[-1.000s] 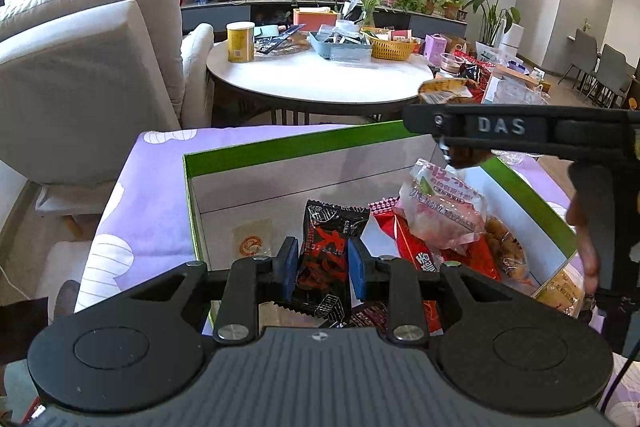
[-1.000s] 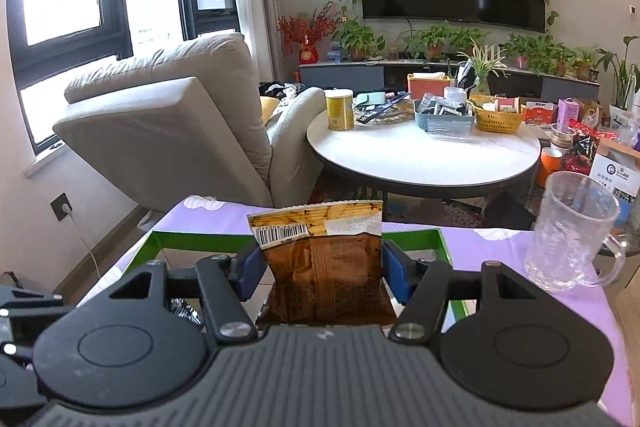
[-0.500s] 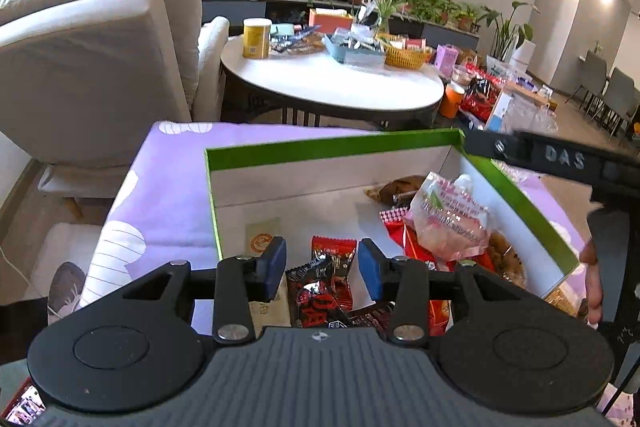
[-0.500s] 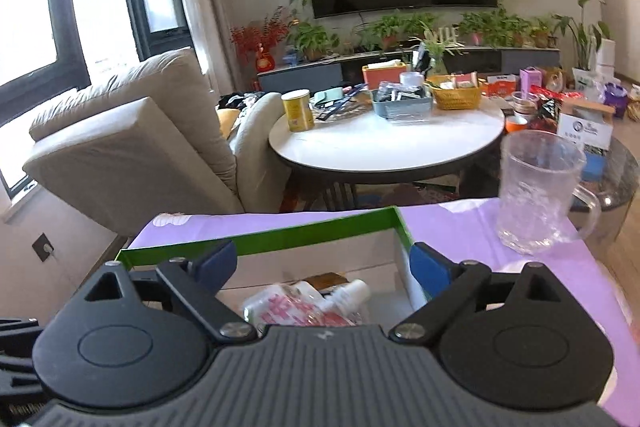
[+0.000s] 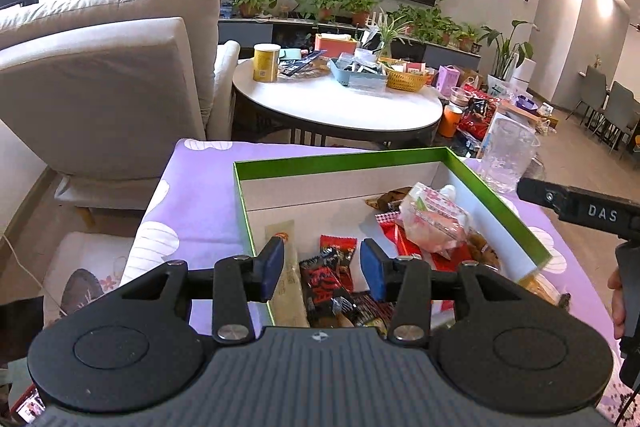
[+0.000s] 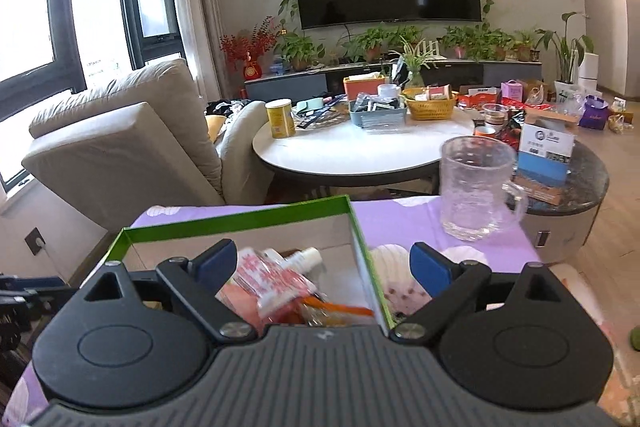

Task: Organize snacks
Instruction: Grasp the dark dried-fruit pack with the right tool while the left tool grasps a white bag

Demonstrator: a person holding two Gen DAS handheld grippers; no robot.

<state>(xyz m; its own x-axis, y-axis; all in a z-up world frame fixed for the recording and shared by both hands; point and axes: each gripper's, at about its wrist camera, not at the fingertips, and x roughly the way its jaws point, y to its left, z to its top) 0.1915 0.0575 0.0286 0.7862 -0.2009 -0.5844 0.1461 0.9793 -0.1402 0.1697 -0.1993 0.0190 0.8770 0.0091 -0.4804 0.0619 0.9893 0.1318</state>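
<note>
Both tongs are empty at this moment. One second ago the left tongs [image 5: 322, 269] pinched a black-and-red crinkled snack packet [image 5: 326, 285] and the right tongs [image 6: 322, 263] pinched a brown-and-yellow printed chip bag; half a second ago both had let go. Now the left tongs stand moderately wide, blue pads either side of the black-and-red packet without touching it; the packet lies on the floor of the green-rimmed white cardboard box [image 5: 344, 161], near the box's near-left corner, beside a long pale beige sachet [image 5: 285, 275]. The right tongs are spread very wide over the box's right wall, nothing between the pads. A brown wrapper [image 5: 390, 198] by the box's far wall, behind the clear pink-printed pouch with a white cap [image 5: 434, 217], is probably the released chip bag; too small to confirm. The pouch rests on red wrappers toward the box's right side. The right-wrist view has also lifted and drifted rightward relative to the box, so more of the lilac cloud-print tabletop cloth [image 6: 400, 223] shows, with the clear ribbed glass mug [image 6: 474, 187] standing on it to the right of the box. Judgement: two deposits are complete; both tongs are free for the next pick. No loose snack is plainly visible outside the box apart from something yellowish past its near-right corner, unclear.
</note>
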